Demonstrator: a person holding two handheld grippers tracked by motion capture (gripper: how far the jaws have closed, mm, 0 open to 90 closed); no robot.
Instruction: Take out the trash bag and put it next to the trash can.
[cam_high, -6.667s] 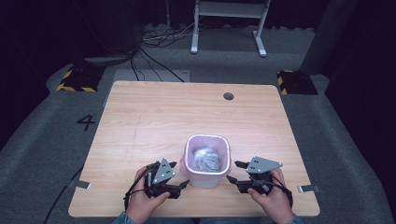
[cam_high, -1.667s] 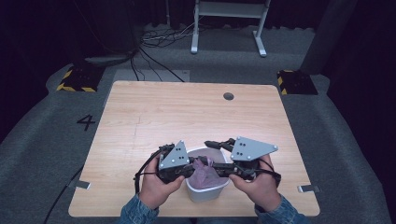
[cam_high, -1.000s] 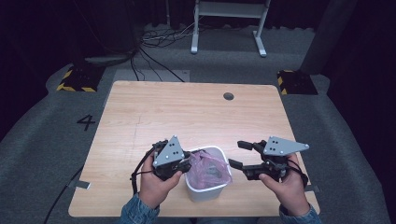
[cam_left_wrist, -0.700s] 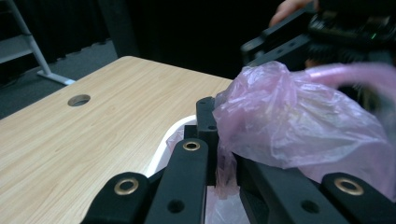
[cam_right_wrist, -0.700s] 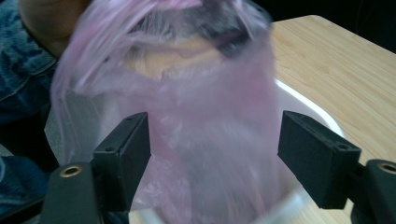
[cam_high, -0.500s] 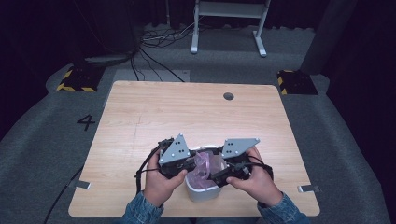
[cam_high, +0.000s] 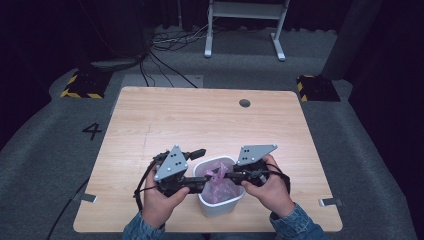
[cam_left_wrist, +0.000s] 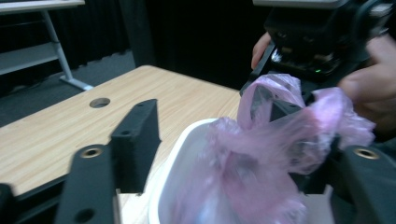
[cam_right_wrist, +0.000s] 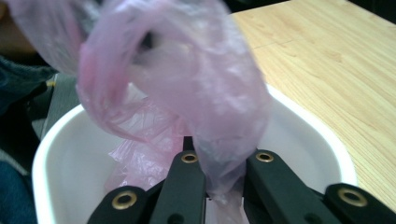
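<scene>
A small white bin (cam_high: 210, 212) stands near the table's front edge with a crumpled pink plastic bag (cam_high: 220, 183) in it. My right gripper (cam_high: 225, 176) reaches over the bin's right rim and is shut on a bunched fold of the bag (cam_right_wrist: 187, 79), pinched between its jaws (cam_right_wrist: 224, 163) above the bin's rim (cam_right_wrist: 322, 135). My left gripper (cam_high: 202, 167) is at the bin's left side, open wide, one jaw outside the rim (cam_left_wrist: 173, 149) and the other behind the lifted bag (cam_left_wrist: 261, 154). In the left gripper view the right gripper (cam_left_wrist: 280, 109) shows through the plastic.
The wooden table (cam_high: 200, 120) has a round cable hole (cam_high: 244, 103) at its far right. Dark grey floor surrounds it, with a white metal frame (cam_high: 245, 25) and cables beyond the far edge.
My right gripper came back from the right side to the bin and now holds the bag's bunched top. The left gripper stayed at the bin's left rim.
</scene>
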